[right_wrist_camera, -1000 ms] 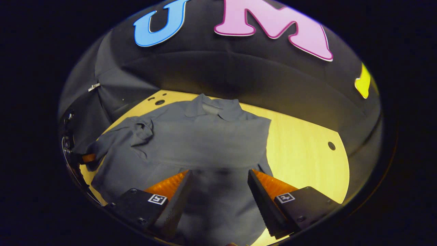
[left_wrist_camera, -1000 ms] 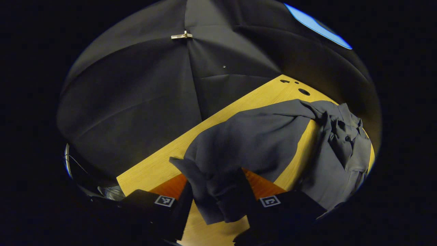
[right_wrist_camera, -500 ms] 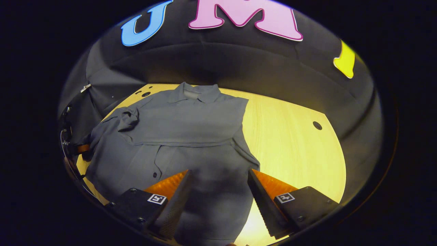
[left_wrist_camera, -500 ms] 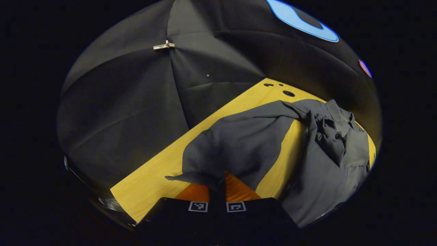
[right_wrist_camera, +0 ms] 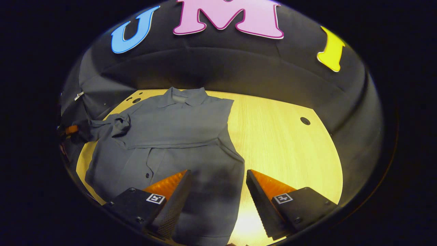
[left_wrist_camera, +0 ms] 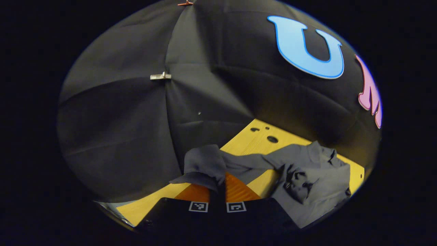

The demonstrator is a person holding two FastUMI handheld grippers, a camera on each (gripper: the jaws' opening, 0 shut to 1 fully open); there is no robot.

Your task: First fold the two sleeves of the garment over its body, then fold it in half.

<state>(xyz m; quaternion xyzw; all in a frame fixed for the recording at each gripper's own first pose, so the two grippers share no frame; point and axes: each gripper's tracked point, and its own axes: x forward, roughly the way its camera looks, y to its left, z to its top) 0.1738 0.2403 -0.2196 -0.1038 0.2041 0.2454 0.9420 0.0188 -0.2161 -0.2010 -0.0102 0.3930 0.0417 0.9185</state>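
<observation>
On the wooden table [right_wrist_camera: 283, 143], the left tool [left_wrist_camera: 217, 186] pinches the shirt's sleeve [left_wrist_camera: 205, 164]; the right tool [right_wrist_camera: 216, 191] is spread.

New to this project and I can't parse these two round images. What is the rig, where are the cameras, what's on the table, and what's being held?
There is no robot arm: a person holds a two-finger gripper in each hand, and a fisheye camera rides on each one, looking forward along its fingers.

In the left gripper view, the left gripper shows at the bottom, shut on the sleeve of a grey shirt, lifting it off the wooden table.

In the right gripper view, the right gripper shows at the bottom, open, hovering over the shirt's lower part and holding nothing. The shirt lies collar away from the camera, with the other sleeve already folded across its body. At the far left of this view the held sleeve stretches out to the side.
</observation>
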